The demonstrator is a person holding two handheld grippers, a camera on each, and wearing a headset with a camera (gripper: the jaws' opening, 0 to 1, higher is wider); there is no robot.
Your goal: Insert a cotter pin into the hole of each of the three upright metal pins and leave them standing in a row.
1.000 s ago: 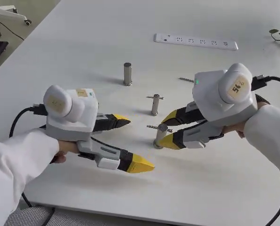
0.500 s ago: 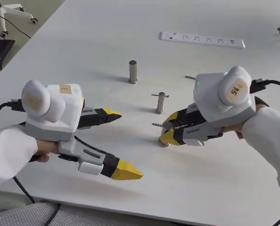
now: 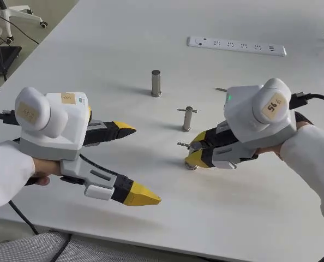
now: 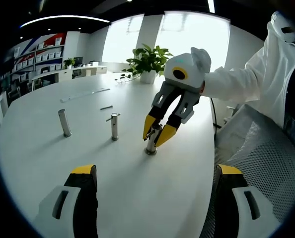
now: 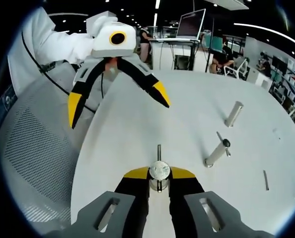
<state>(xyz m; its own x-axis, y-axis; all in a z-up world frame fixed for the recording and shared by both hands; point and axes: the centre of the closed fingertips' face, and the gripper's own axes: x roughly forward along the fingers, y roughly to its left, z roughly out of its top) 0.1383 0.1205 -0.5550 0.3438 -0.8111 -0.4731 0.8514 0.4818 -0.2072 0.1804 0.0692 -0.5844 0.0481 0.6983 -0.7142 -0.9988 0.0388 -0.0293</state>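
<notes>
I am working over the white desk, keeping my left hand-held gripper wide open at near left. My right hand-held gripper is clamping the nearest metal pin, which is carrying a cotter pin. The middle pin and far pin are standing beyond.

White table bearing three upright metal pins, loose cotter pin, power strip
</notes>
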